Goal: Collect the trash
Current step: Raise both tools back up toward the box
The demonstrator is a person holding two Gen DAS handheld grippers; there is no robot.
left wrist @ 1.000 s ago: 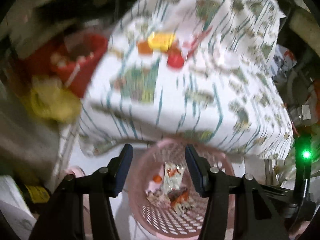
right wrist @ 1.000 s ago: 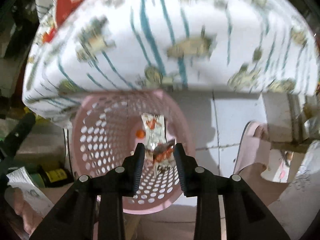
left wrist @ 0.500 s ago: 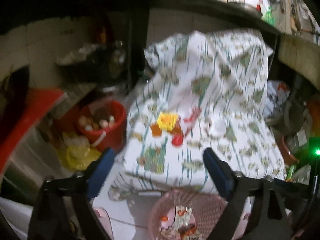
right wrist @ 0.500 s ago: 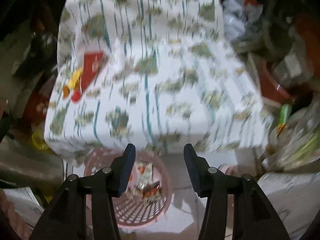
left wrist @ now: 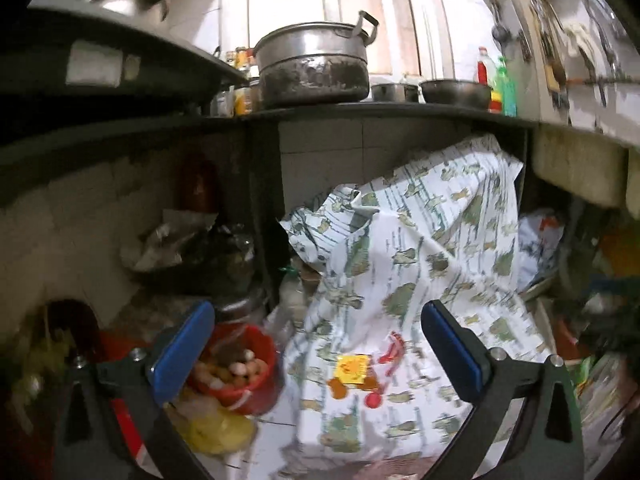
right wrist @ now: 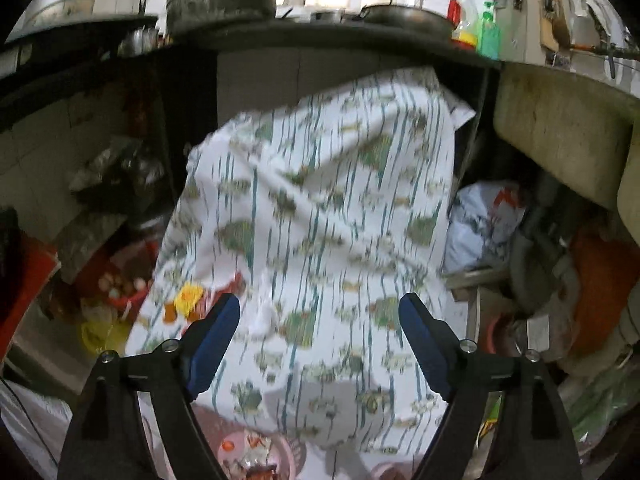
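Several bits of trash lie on a table draped in a white patterned cloth (left wrist: 400, 280): a yellow wrapper (left wrist: 352, 369), a red wrapper (left wrist: 394, 346), an orange scrap (left wrist: 338, 388) and a red cap (left wrist: 373, 400). My left gripper (left wrist: 318, 350) hovers above them, jaws opening, nothing between them. My right gripper (right wrist: 320, 320) hangs over the cloth (right wrist: 320, 200), jaws also opening and empty. The yellow wrapper (right wrist: 190, 296) shows left of its left finger. The pink basket (right wrist: 290, 454), with wrappers inside, peeks in below the table edge.
A red bucket (left wrist: 264, 344) of round items and a yellow bag (left wrist: 216, 432) sit left of the table. A dark counter above carries a big pot (left wrist: 312, 64) and bottles (left wrist: 504, 88). A white plastic bag (right wrist: 484, 224) and clutter fill the right side under a concrete sink (right wrist: 560, 136).
Both grippers have risen from just over the pink basket and tilted up toward the counter. Their jaws have spread wide. The basket has dropped to the bottom edge of view.
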